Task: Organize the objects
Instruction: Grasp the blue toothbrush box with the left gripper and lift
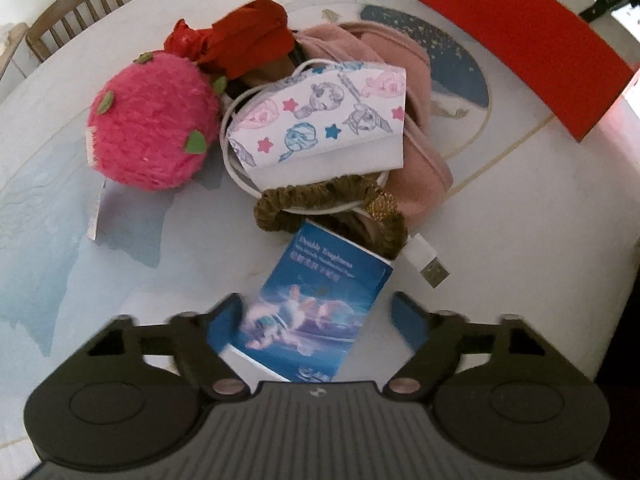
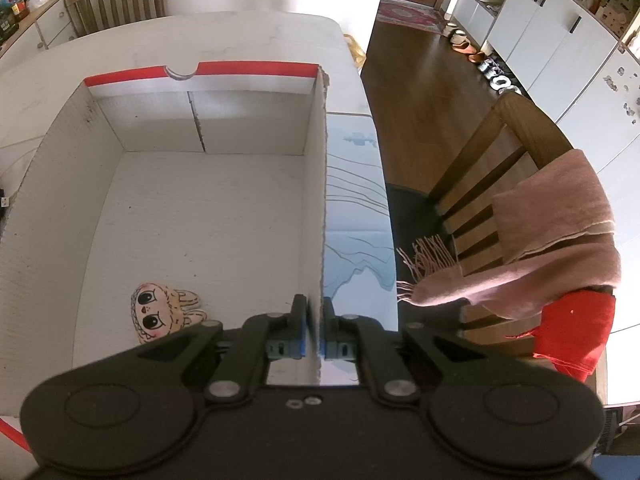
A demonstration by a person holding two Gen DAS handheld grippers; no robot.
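Left cam only: pink plush ball (image 1: 150,120), star-print face mask (image 1: 320,116), brown scrunchie (image 1: 332,208) piled on the counter (image 1: 520,240). My left tongs (image 1: 320,320) stand open around the blue tissue pack (image 1: 316,304), pads not pressing it. Right cam only: my right tongs (image 2: 315,328) clamped on the white box's wall (image 2: 318,200), little doll face (image 2: 160,312) lying inside

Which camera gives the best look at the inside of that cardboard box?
The right wrist view. It looks down into the open cardboard box, showing its white floor, walls and a small cartoon-face plush in the near corner, while the right gripper pinches the box's side wall. The left wrist view shows only a red outer side.
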